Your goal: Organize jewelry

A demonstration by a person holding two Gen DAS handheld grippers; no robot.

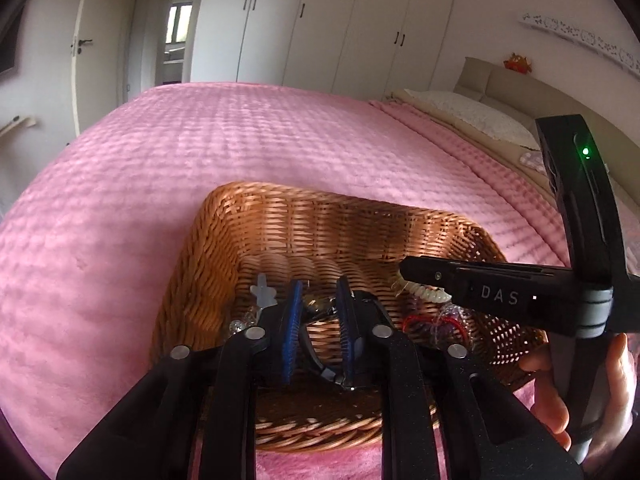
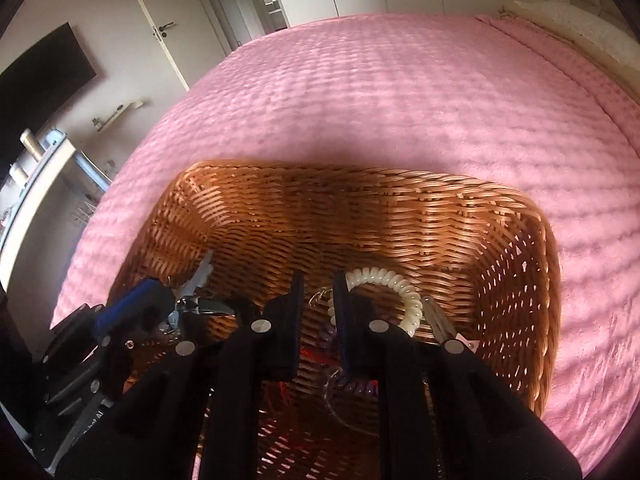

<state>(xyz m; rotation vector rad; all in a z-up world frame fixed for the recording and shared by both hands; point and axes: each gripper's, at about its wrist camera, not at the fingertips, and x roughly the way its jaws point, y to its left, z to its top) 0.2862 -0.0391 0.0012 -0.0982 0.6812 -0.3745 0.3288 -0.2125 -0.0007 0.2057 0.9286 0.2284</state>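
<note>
Down inside the wicker basket [image 2: 400, 216], below both my grippers, most of the jewelry is hidden by my own black linkages, and what shows is blurred: a red and purple tangle [image 1: 436, 322] under my right gripper [image 2: 318, 292], a pale star-shaped trinket [image 1: 264, 294] just left of my left gripper [image 1: 318, 300], and a shiny dark piece [image 1: 320, 308] between its blue pads that I cannot identify. My left gripper's fingers stand partly apart, and I cannot tell whether they pinch that piece. My right gripper is also parted, not clenched; the cream spiral bracelet [image 2: 394, 286] arcs out from beside its right finger, touching it. The basket sits on the pink bedspread [image 2: 400, 100].
</note>
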